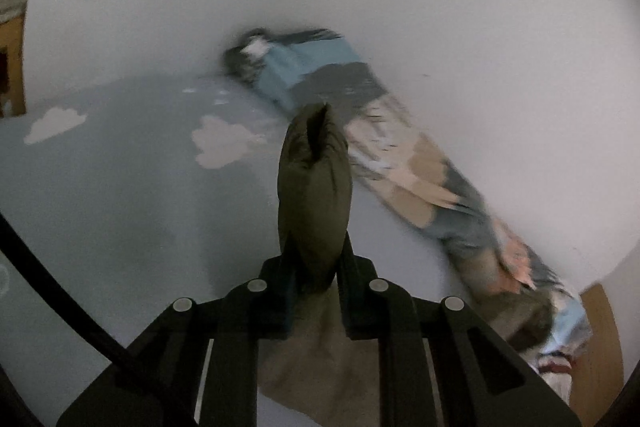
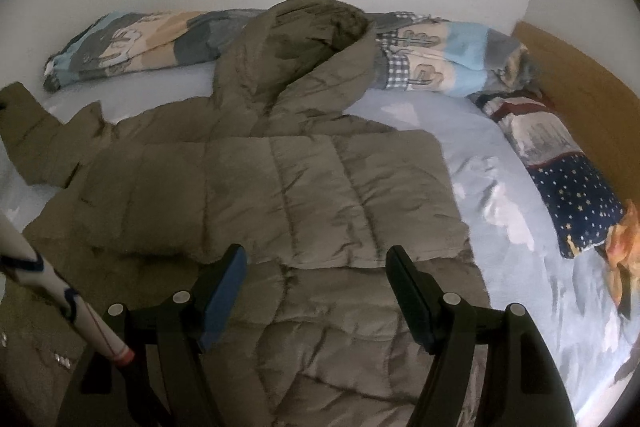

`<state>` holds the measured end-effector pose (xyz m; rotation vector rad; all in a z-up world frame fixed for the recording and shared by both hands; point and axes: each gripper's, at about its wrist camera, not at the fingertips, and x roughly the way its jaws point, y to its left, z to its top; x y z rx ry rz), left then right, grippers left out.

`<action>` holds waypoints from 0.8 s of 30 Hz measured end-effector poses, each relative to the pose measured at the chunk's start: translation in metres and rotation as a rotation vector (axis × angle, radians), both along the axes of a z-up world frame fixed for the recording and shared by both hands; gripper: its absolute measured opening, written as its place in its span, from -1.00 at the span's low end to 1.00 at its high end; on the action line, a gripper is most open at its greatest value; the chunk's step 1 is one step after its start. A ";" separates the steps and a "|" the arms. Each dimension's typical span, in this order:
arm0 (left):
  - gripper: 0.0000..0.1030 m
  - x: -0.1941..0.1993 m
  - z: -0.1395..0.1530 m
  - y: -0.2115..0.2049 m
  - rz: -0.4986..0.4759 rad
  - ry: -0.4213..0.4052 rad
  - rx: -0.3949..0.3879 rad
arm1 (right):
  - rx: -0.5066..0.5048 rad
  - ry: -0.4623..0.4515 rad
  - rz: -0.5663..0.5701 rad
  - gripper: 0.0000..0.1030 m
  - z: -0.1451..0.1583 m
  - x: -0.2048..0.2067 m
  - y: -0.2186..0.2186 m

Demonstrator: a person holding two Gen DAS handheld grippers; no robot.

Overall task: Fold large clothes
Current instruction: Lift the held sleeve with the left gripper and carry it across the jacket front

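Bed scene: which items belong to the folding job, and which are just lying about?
In the job:
puffer jacket
left gripper, clamped on a jacket fold
right gripper, open above the jacket

Lying about:
rolled patterned quilt
starry pillow
cloud-print sheet

1. The bed (image 2: 420,115) wears a pale blue sheet printed with white clouds; an olive puffer jacket (image 2: 304,187) lies spread on it, hood toward the wall.
2. Behind the jacket, a rolled patterned quilt (image 2: 440,55) lies along the wall.
3. Right of the jacket, a starry navy pillow (image 2: 576,195) lies at the wooden bed edge.
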<state>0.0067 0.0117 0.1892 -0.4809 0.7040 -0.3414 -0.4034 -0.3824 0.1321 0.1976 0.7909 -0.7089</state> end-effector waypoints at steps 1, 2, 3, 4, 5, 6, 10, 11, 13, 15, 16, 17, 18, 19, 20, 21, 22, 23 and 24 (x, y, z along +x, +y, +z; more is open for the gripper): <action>-0.69 -0.008 0.008 -0.007 -0.018 -0.011 -0.002 | 0.001 -0.006 -0.011 0.48 0.001 -0.003 -0.004; -0.69 -0.018 0.016 -0.016 -0.038 -0.026 0.003 | 0.001 -0.014 -0.026 0.48 0.003 -0.006 -0.009; -0.69 -0.032 0.028 -0.029 -0.067 -0.050 0.012 | 0.003 -0.020 -0.039 0.48 0.004 -0.009 -0.013; -0.69 -0.041 0.034 -0.037 -0.084 -0.064 0.019 | 0.006 -0.027 -0.056 0.48 0.006 -0.012 -0.018; -0.69 -0.053 0.042 -0.048 -0.107 -0.078 0.027 | 0.013 -0.033 -0.075 0.48 0.007 -0.016 -0.024; -0.69 -0.064 0.049 -0.060 -0.131 -0.087 0.030 | 0.025 -0.042 -0.092 0.48 0.008 -0.020 -0.031; -0.69 -0.106 0.069 -0.105 -0.222 -0.112 0.046 | 0.057 -0.078 -0.135 0.48 0.015 -0.036 -0.048; -0.69 -0.115 0.073 -0.117 -0.243 -0.118 0.051 | 0.057 -0.088 -0.145 0.48 0.018 -0.041 -0.052; -0.69 -0.137 0.078 -0.143 -0.300 -0.123 0.060 | 0.052 -0.102 -0.162 0.48 0.022 -0.049 -0.058; -0.69 -0.158 0.080 -0.172 -0.359 -0.124 0.073 | 0.054 -0.117 -0.186 0.48 0.025 -0.058 -0.067; -0.69 -0.170 0.080 -0.188 -0.389 -0.124 0.075 | 0.057 -0.122 -0.193 0.48 0.026 -0.061 -0.070; -0.69 -0.181 0.080 -0.204 -0.421 -0.122 0.079 | 0.062 -0.127 -0.205 0.48 0.027 -0.065 -0.074; -0.69 -0.193 0.079 -0.221 -0.452 -0.121 0.086 | 0.067 -0.131 -0.215 0.48 0.027 -0.069 -0.079; -0.69 -0.202 0.076 -0.232 -0.475 -0.120 0.091 | 0.076 -0.140 -0.231 0.48 0.028 -0.075 -0.084; -0.69 -0.213 0.073 -0.248 -0.503 -0.116 0.095 | 0.084 -0.149 -0.243 0.48 0.030 -0.080 -0.089; -0.69 -0.224 0.069 -0.264 -0.535 -0.109 0.102 | 0.090 -0.157 -0.253 0.48 0.031 -0.084 -0.093; -0.69 -0.232 0.066 -0.278 -0.561 -0.106 0.109 | 0.092 -0.164 -0.263 0.48 0.032 -0.088 -0.095; -0.69 -0.243 0.061 -0.294 -0.589 -0.104 0.120 | 0.094 -0.171 -0.270 0.48 0.034 -0.092 -0.097; -0.69 -0.255 0.055 -0.310 -0.616 -0.102 0.129 | 0.096 -0.179 -0.277 0.48 0.035 -0.095 -0.099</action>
